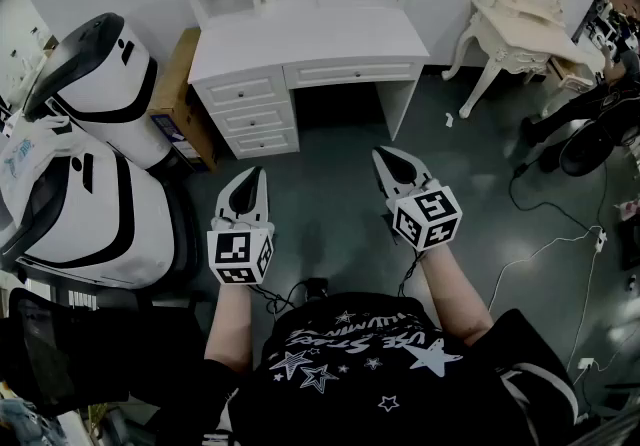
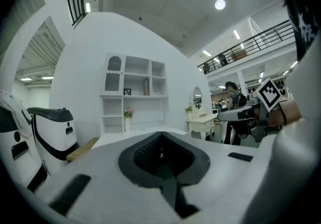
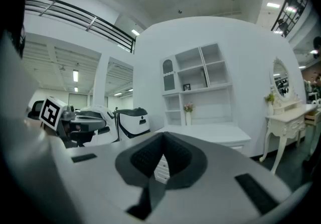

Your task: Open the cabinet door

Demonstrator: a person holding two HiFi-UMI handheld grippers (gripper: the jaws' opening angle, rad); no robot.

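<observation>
Nearest, the left gripper (image 1: pixel 256 174) and the right gripper (image 1: pixel 381 155) are held side by side above the dark floor (image 1: pixel 330 169), each with its jaws closed together on nothing. Beyond them a white desk (image 1: pixel 310 34) is set against the wall. At the upper left of the shelf unit (image 2: pixel 135 92) above it, the arched cabinet door (image 2: pixel 114 74) is seen closed, well apart from both grippers.
</observation>
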